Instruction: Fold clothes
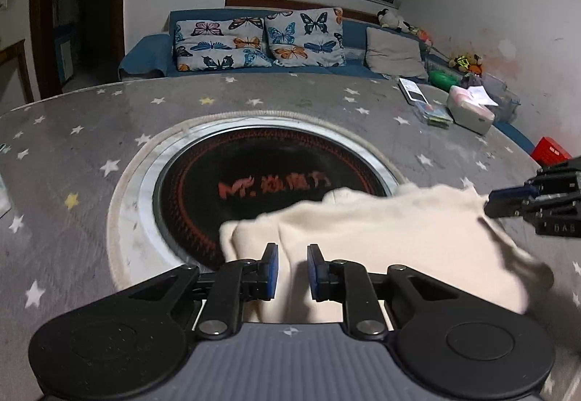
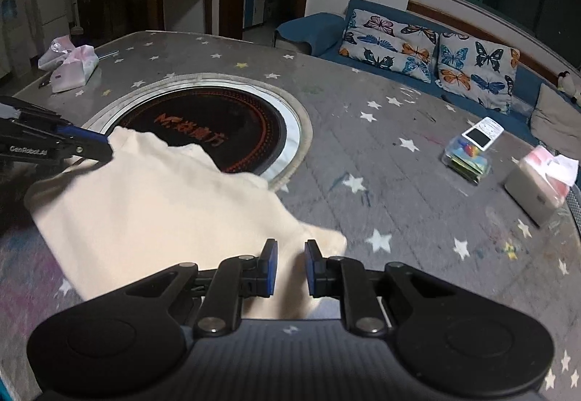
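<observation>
A cream garment [image 1: 399, 230] hangs stretched between both grippers above the grey star-patterned table [image 1: 72, 147]. My left gripper [image 1: 292, 256] is shut on one bunched corner of it, with cloth filling the gap between the blue pads. In the right wrist view the garment [image 2: 163, 212] spreads to the left, and my right gripper [image 2: 290, 252] is shut on its near corner. Each gripper shows in the other's view: the right gripper [image 1: 488, 205] at the cloth's right edge, the left gripper [image 2: 109, 147] at its far left corner. The cloth's lower part is hidden behind the gripper bodies.
A round black heater plate [image 1: 254, 176] with red lettering is set into the table's middle, partly under the cloth. A tissue box [image 2: 537, 187], a small white device [image 2: 483, 134] and a plastic box stand at the right; a pink bag [image 2: 69, 63] at the far left. A blue sofa [image 1: 254, 38] lies beyond.
</observation>
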A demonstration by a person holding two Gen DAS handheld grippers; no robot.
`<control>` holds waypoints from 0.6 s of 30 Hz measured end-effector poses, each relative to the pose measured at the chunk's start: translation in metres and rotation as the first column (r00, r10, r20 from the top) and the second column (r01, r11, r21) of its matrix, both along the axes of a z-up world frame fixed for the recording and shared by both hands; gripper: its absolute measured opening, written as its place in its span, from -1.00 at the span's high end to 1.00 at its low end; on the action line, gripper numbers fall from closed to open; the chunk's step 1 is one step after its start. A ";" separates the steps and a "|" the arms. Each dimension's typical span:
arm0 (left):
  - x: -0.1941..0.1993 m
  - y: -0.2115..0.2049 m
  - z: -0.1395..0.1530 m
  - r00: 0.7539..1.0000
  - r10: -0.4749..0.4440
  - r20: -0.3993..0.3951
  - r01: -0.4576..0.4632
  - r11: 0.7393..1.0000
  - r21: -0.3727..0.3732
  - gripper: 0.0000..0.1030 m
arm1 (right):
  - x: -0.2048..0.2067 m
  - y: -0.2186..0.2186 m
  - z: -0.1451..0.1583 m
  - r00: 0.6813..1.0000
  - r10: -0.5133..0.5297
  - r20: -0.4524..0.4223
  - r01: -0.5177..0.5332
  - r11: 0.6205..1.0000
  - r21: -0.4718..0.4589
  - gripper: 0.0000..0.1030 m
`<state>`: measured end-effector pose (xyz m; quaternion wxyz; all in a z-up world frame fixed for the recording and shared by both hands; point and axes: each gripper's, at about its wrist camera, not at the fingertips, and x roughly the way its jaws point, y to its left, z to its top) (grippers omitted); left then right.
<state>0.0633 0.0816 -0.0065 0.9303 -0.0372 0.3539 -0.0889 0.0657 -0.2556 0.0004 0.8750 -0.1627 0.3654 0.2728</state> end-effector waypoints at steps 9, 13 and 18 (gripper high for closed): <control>0.029 -0.009 -0.004 1.000 -0.003 -0.006 0.002 1.000 -0.006 0.63 | 0.013 0.009 -0.002 1.000 0.004 -0.013 -0.005 1.000 -0.009 0.72; 0.035 -0.022 0.002 0.998 -0.053 0.020 0.053 0.998 -0.019 0.62 | 0.016 0.023 0.008 0.999 0.040 0.000 -0.040 0.999 0.030 0.72; 0.052 -0.035 -0.009 0.997 -0.073 -0.012 0.073 0.997 -0.006 0.62 | 0.027 0.044 0.000 0.998 0.064 -0.007 -0.063 0.997 0.033 0.72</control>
